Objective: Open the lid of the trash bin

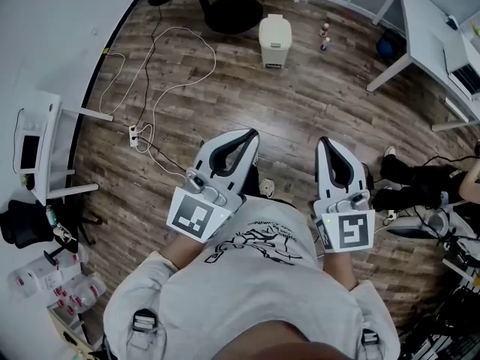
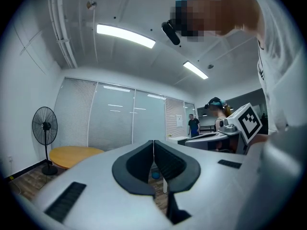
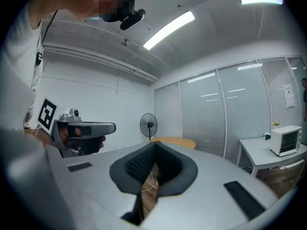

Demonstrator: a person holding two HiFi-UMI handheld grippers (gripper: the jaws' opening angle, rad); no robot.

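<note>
At the far left, a white cable is looping across the wood floor to a power strip. The person is holding the left gripper at chest height, pointing forward. Its dark pads are pressing together at the tips with nothing pinched between them, and only floor is showing through the hollow behind them. In the left gripper view a standing fan is sitting beside a round wooden table.

The trash bin, cream-white, is standing on the floor well ahead of both grippers, between their lines of aim. Its lid is lying down flat. It is sitting just below the round table's edge, with two small bottles near its right side.

The right gripper is pointing forward alongside the left one. Its jaws are also meeting at the tips and gripping nothing. A white desk is filling the upper right corner.
</note>
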